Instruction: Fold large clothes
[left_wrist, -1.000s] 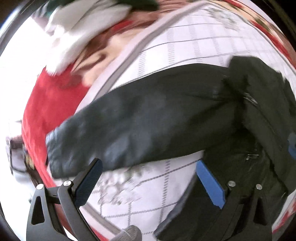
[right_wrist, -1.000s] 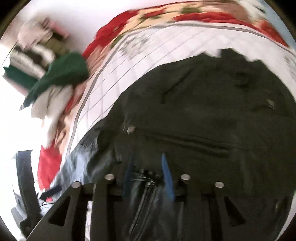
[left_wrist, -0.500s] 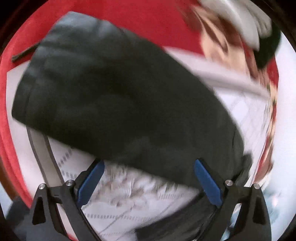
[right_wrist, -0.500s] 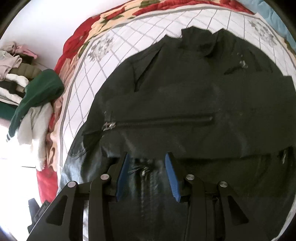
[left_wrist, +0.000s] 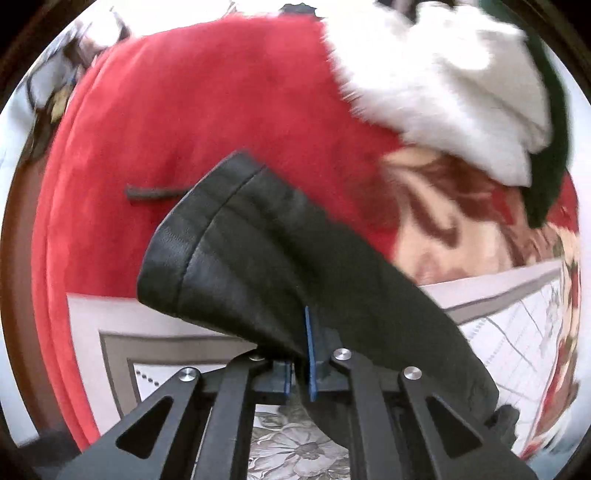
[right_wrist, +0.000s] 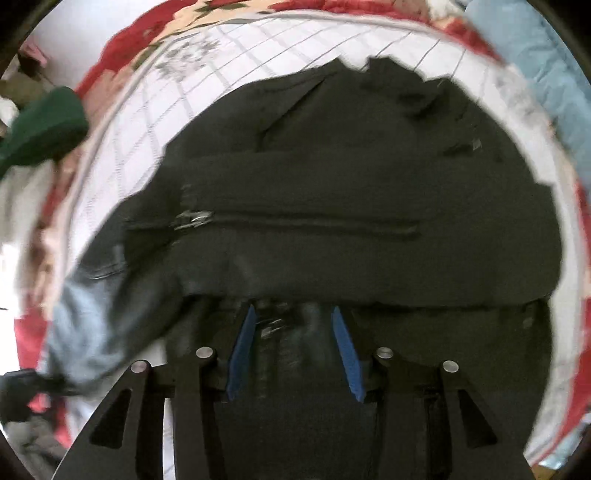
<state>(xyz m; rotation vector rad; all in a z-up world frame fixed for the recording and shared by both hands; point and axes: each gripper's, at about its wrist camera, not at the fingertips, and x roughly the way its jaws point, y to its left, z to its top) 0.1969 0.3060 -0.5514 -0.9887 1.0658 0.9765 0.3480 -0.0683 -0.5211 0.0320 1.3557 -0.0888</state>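
Note:
A black leather jacket (right_wrist: 351, 192) lies spread on a white checked bedspread (right_wrist: 258, 44), its zip pull (right_wrist: 195, 218) at the left. My left gripper (left_wrist: 301, 354) is shut on the jacket's sleeve (left_wrist: 258, 258) a little behind the cuff. The cuff end juts out beyond the pads, over the bed's corner. My right gripper (right_wrist: 295, 343) points down at the jacket's lower front. Its blue pads stand apart and the jaws are opening. Dark leather with a small zip lies between them, and the pads do not press on it.
A red blanket (left_wrist: 184, 110) covers the bed's edge beyond the sleeve. A heap of white and green clothes (left_wrist: 461, 74) lies at the upper right of the left wrist view. A green garment (right_wrist: 44, 125) sits left of the jacket and pale blue cloth (right_wrist: 535, 74) to the far right.
My left gripper swung along the sleeve to its cuff end, rolled, and closed on it from wide open. My right gripper tilted over the jacket and its pads spread a little.

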